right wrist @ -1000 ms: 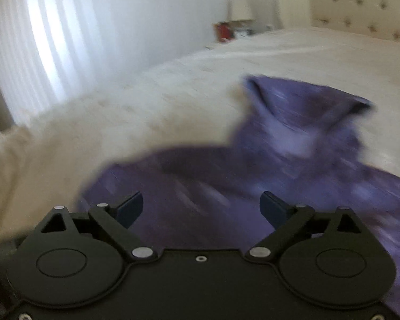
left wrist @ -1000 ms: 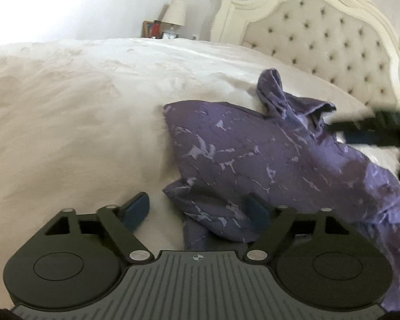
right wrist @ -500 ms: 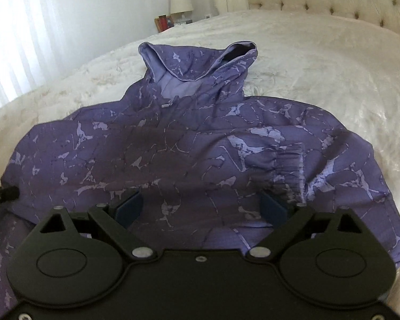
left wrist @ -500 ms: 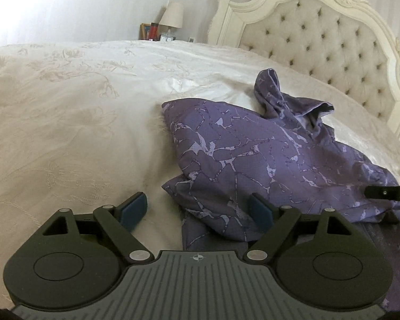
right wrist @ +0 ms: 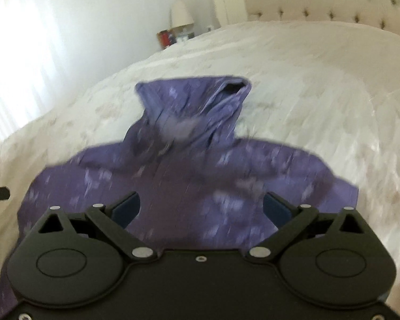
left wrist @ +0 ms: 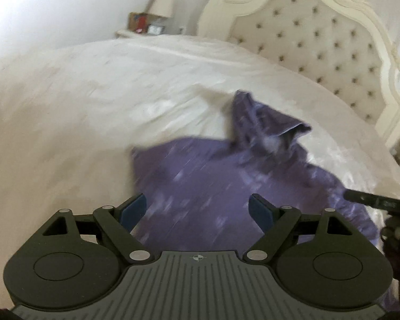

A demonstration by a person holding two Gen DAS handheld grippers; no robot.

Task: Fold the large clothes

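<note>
A purple patterned garment [left wrist: 200, 176] lies crumpled on the white bedspread [left wrist: 80, 101], its hood or collar end [left wrist: 266, 122] standing up toward the headboard. My left gripper [left wrist: 197, 210] hovers open above its near edge, nothing between the blue pads. In the right wrist view the same garment [right wrist: 194, 170] spreads wide with the collar opening [right wrist: 234, 86] at the far end. My right gripper [right wrist: 201, 208] is open above its middle and holds nothing. The right gripper's dark tip [left wrist: 373, 200] shows at the right edge of the left wrist view. Both views are blurred.
A cream tufted headboard [left wrist: 320, 32] runs along the far right. A nightstand with a lamp [left wrist: 162, 2] and small items [left wrist: 144, 22] stands behind the bed. A bright curtained window [right wrist: 18, 53] fills the left wall. Bare bedspread [right wrist: 333, 93] surrounds the garment.
The left gripper has risen, so the garment looks smaller and lower. The right gripper swung sideways across the garment, now viewing it from farther back. Both stay open.
</note>
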